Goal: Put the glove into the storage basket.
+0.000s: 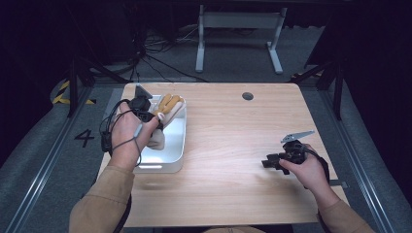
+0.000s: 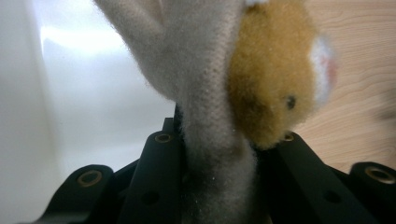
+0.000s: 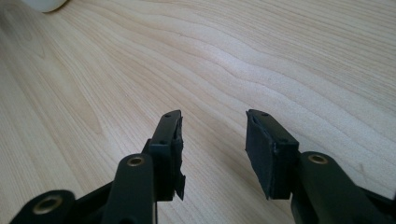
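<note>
From above, the left gripper holds a plush toy over the white tray at the table's left side. Its own camera shows the jaws clamped on the toy's pale limb; I'd lower it well inside the rim before letting go. The right gripper hangs over bare table, jaws apart, empty.

A plush toy of cream and golden-brown fur hangs over the white tray at the left of the counter. Its cream limb is pinched upright between black fingers. Its brown head, with a small dark eye, sits just beside that limb.
</note>
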`<state>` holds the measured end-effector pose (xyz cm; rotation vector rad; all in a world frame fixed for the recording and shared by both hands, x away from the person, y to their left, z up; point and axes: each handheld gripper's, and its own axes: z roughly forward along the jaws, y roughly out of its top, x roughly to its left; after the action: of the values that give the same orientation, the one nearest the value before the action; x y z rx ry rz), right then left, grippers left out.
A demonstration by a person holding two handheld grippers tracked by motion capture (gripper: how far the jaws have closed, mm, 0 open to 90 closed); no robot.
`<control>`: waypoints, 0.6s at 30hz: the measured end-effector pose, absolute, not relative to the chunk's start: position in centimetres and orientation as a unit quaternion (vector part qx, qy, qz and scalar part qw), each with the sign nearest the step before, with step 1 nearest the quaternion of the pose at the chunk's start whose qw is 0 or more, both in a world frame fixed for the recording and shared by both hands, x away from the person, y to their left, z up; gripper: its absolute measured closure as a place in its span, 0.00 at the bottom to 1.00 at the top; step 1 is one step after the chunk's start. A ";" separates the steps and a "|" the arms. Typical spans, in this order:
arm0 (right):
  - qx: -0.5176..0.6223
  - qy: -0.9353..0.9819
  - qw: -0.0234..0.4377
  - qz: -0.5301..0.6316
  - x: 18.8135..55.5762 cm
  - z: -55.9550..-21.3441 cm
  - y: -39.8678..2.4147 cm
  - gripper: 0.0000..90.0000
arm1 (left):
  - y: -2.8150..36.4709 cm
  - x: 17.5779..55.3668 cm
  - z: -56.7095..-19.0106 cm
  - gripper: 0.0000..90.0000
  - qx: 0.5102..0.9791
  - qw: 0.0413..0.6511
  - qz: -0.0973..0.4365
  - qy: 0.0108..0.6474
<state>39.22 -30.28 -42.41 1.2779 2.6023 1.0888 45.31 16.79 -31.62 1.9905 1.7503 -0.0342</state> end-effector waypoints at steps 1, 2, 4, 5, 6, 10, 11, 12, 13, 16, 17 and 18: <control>0.413 0.840 0.022 0.351 39.2 -42.4 -30.3 0.63 | 16.8 45.4 -31.7 0.83 0.727 0.241 -0.015 0.643; 0.413 0.840 0.023 0.352 39.2 -42.4 -30.3 0.63 | 16.8 45.5 -31.9 0.83 0.726 0.239 -0.016 0.645; 0.413 0.840 0.024 0.352 39.2 -42.3 -30.3 0.63 | 16.8 45.7 -32.2 0.83 0.725 0.235 -0.020 0.647; 0.413 0.840 0.024 0.352 39.2 -42.3 -30.3 0.63 | 16.8 45.8 -32.4 0.83 0.724 0.236 -0.021 0.648; 0.412 0.840 0.024 0.352 39.2 -42.3 -30.3 0.63 | 16.8 45.9 -32.6 0.83 0.723 0.235 -0.024 0.649; 0.412 0.839 0.025 0.353 39.1 -42.3 -30.4 0.63 | 17.0 46.3 -33.8 0.83 0.717 0.240 -0.029 0.654; 0.412 0.839 0.025 0.353 39.1 -42.3 -30.4 0.63 | 17.0 46.3 -33.8 0.83 0.717 0.240 -0.029 0.654; 0.414 0.839 0.024 0.353 39.1 -42.4 -30.5 0.63 | 17.0 46.6 -34.4 0.83 0.716 0.237 -0.031 0.656; 0.414 0.839 0.024 0.353 39.1 -42.4 -30.5 0.63 | 17.0 46.6 -34.4 0.83 0.716 0.237 -0.031 0.656; 0.415 0.839 0.024 0.351 39.1 -42.6 -30.5 0.63 | 16.9 46.9 -35.3 0.83 0.714 0.231 -0.033 0.660; 0.414 0.840 0.024 0.351 39.1 -42.6 -30.5 0.63 | 16.9 47.0 -35.6 0.83 0.713 0.230 -0.033 0.661; 0.415 0.839 0.023 0.351 39.0 -42.6 -30.5 0.63 | 16.9 47.1 -35.8 0.83 0.713 0.228 -0.034 0.662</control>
<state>39.03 -30.46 -42.56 1.2849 2.5984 1.0855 47.07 16.87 -35.83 1.9641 1.8227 -0.0944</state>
